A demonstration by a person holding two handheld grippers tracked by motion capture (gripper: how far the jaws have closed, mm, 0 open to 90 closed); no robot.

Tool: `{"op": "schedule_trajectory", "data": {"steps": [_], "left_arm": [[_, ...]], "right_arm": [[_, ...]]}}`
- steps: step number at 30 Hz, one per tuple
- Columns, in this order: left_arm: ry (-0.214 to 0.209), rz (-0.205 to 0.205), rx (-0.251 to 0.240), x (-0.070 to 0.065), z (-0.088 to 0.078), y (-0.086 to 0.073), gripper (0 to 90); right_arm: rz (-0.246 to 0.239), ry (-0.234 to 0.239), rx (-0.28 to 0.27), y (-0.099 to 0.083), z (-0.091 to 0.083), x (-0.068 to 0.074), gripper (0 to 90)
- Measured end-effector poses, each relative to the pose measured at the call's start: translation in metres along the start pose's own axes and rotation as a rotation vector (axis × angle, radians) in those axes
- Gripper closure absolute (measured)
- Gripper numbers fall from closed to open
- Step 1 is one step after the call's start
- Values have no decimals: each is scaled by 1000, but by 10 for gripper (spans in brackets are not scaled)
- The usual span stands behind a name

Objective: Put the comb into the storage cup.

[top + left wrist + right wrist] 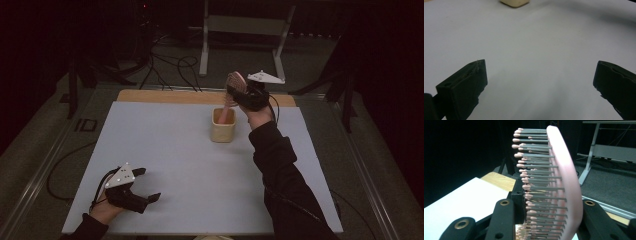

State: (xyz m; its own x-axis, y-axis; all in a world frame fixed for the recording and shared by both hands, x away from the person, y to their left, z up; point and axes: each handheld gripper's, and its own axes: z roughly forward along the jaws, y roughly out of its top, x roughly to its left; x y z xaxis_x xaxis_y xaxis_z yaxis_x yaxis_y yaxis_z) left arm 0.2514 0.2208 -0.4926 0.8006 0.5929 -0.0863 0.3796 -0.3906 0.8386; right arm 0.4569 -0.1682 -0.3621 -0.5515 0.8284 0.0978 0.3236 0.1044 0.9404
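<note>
Nearest us, our left gripper [145, 186] rests idle on the white table [165, 150], jaws wide apart and empty, while our right gripper [245, 92] clamps the pink hairbrush [564, 182] by its head — handle down in the cream cup [223, 131], apparently to stand it there.

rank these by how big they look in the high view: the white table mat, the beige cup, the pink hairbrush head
1. White table mat, by far the largest.
2. Beige cup.
3. Pink hairbrush head, held in the right gripper above the cup; it looks near the cup in size and is seen at an angle, so this order is unsure.
</note>
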Motion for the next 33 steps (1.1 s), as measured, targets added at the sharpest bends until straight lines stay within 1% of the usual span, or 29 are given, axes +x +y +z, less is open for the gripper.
{"op": "schedule_trajectory", "data": {"steps": [13, 18, 24, 33], "left_arm": [[-2, 0, -4, 0, -1, 0, 1], [-1, 0, -2, 0, -1, -1, 1], [-4, 0, 1, 0, -1, -1, 1], [-7, 4, 3, 0, 0, -1, 1]], "right_arm": [[22, -5, 22, -15, 10, -5, 638], [25, -1, 26, -20, 13, -6, 638], [42, 2, 32, -26, 17, -7, 639], [54, 4, 41, -33, 21, -9, 638]]}}
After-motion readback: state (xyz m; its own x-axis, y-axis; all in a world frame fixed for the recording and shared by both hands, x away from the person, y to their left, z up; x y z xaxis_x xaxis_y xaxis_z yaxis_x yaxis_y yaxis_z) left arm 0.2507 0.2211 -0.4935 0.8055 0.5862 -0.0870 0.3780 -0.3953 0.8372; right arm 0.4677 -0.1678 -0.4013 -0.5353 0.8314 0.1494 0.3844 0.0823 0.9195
